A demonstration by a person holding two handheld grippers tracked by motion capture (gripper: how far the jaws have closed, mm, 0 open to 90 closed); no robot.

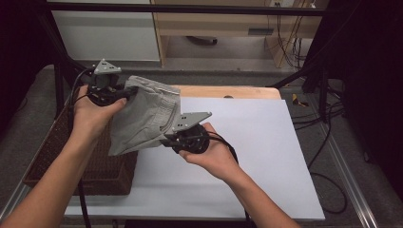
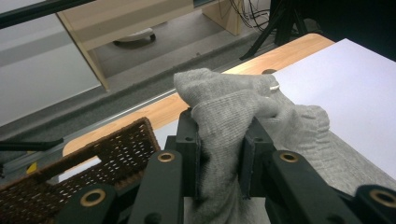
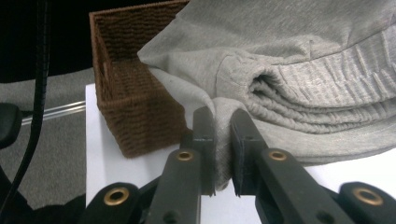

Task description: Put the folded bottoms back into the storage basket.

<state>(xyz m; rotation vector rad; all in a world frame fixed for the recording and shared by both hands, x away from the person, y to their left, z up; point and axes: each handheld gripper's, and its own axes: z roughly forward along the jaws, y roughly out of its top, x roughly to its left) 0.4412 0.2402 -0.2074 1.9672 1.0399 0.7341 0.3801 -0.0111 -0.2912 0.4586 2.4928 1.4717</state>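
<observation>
A grey knit garment (image 1: 142, 116) with a ribbed waistband hangs in the air between both hands, over the table's left side. My left gripper (image 1: 128, 90) is shut on its upper edge; in the left gripper view the bunched grey cloth (image 2: 224, 116) is pinched between the black jaws. My right gripper (image 1: 167, 137) is shut on the lower right edge, near the ribbed band (image 3: 327, 93), with a thin fold of cloth squeezed between its jaws. The garment's lower part drapes down over the basket.
A brown wicker basket (image 1: 95, 166) stands at the table's left front, below the garment. A large white sheet (image 1: 247, 142) covers the wooden table (image 1: 228, 91). Cables (image 1: 328, 142) lie on the floor to the right. A black frame bar (image 1: 190, 8) crosses the back.
</observation>
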